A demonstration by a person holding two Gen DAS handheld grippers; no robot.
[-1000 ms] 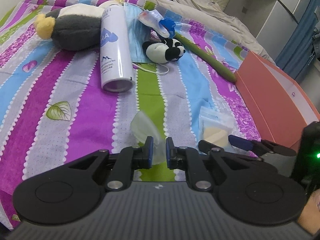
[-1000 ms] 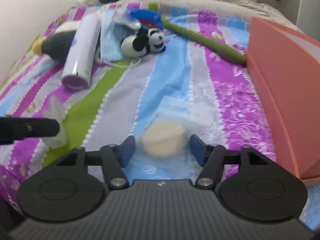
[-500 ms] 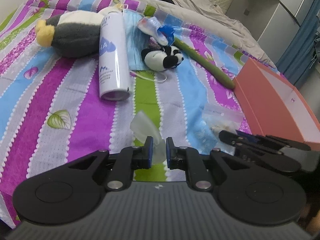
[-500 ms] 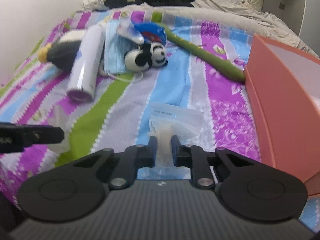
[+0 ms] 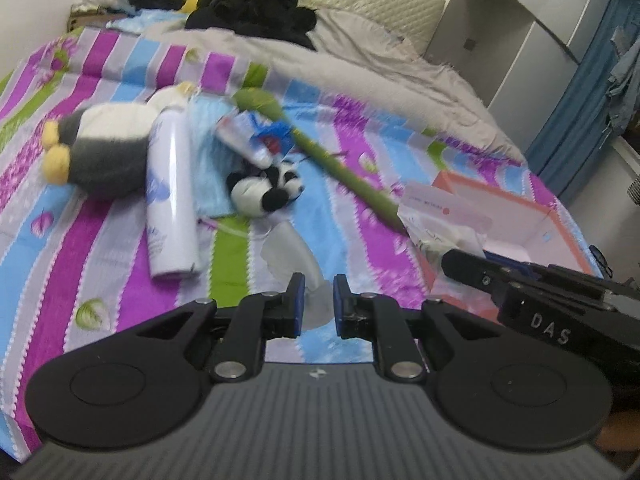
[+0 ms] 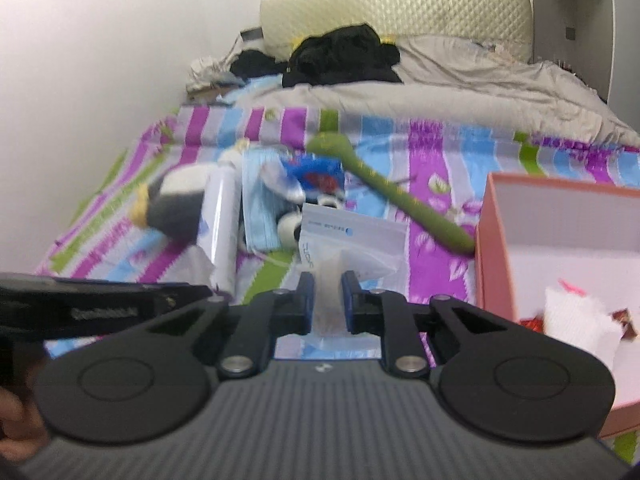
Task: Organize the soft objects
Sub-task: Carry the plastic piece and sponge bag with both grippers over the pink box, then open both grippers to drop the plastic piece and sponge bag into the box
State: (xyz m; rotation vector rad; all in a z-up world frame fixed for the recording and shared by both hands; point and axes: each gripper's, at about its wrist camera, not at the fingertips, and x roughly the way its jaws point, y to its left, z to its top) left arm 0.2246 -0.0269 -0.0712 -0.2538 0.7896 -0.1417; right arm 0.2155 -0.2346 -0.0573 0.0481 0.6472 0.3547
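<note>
Two grips we log: right gripper pinching the clear pouch, left gripper pinching a translucent soft piece; pink box lies at three o'clock, nearer our right.

Striped bed with penguin plush, spray can, panda plush, green stem, pink box.

soft even indoor light; motion blur; fisheye edges bent.
</note>
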